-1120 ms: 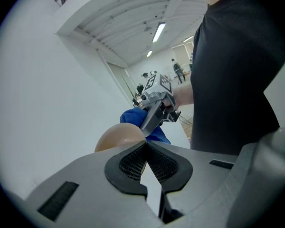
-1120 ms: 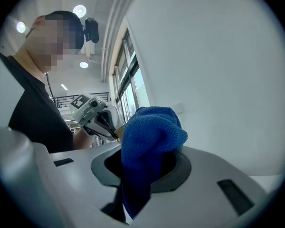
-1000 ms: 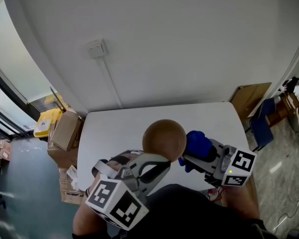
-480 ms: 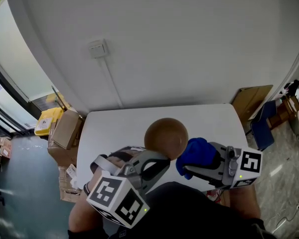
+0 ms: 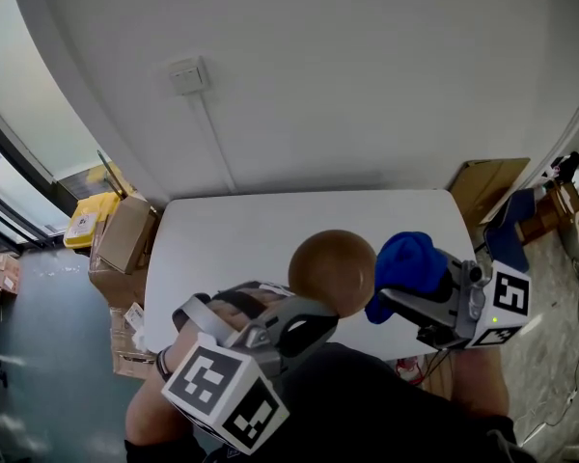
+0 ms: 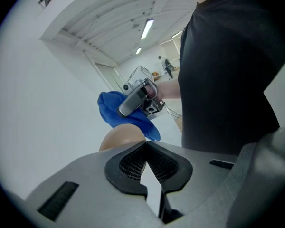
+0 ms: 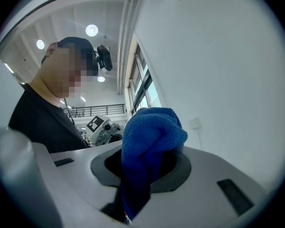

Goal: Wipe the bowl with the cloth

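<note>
A brown bowl [image 5: 333, 271] hangs above the white table [image 5: 232, 244], its near rim pinched in my left gripper [image 5: 314, 307], which is shut on it. In the left gripper view the bowl [image 6: 121, 137] shows just past the closed left gripper [image 6: 145, 167]. My right gripper [image 5: 398, 295] is shut on a bunched blue cloth [image 5: 410, 258], just to the right of the bowl and a little apart from it. Seen from the right gripper [image 7: 142, 175], the cloth [image 7: 149, 137] bulges out of the jaws and hides their tips.
Cardboard boxes [image 5: 124, 249] and a yellow item [image 5: 82, 225] lie on the floor left of the table. A flat cardboard sheet [image 5: 487, 186] leans at the right. A wall socket [image 5: 186, 75] with a cable sits on the white wall behind.
The right gripper has carried the cloth to the right and up, off the bowl's side. The bowl has shifted slightly right in the left gripper's hold.
</note>
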### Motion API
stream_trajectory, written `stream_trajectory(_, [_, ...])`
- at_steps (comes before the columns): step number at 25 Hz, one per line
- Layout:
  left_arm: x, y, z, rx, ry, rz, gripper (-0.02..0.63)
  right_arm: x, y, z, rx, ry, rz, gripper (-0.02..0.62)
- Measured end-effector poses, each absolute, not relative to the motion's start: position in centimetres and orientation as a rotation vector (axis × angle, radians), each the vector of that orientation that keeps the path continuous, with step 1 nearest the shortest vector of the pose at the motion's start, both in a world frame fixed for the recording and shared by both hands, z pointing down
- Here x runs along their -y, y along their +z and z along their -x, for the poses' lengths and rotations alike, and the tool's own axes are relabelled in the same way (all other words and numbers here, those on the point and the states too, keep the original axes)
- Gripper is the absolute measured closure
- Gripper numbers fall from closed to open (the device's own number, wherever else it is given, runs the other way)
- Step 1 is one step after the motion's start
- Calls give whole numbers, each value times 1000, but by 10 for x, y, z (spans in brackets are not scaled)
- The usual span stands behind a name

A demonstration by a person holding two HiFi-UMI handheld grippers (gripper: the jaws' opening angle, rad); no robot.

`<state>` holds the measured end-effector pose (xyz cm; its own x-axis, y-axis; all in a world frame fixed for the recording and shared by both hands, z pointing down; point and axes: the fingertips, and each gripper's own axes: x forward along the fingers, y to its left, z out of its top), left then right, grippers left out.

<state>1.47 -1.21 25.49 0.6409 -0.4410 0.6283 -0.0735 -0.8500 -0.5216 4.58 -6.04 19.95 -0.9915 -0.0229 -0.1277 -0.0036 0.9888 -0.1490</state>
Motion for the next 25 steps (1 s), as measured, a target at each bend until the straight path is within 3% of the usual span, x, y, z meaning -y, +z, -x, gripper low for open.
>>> stream_trajectory(13, [40, 222, -14, -592, -1007, 2412, 592, 25, 195, -18, -3004, -220, -179, 515])
stream_trajectory(25, [35, 213, 1, -672, -886, 2478, 592, 33, 231, -7, -3029, -316, -55, 514])
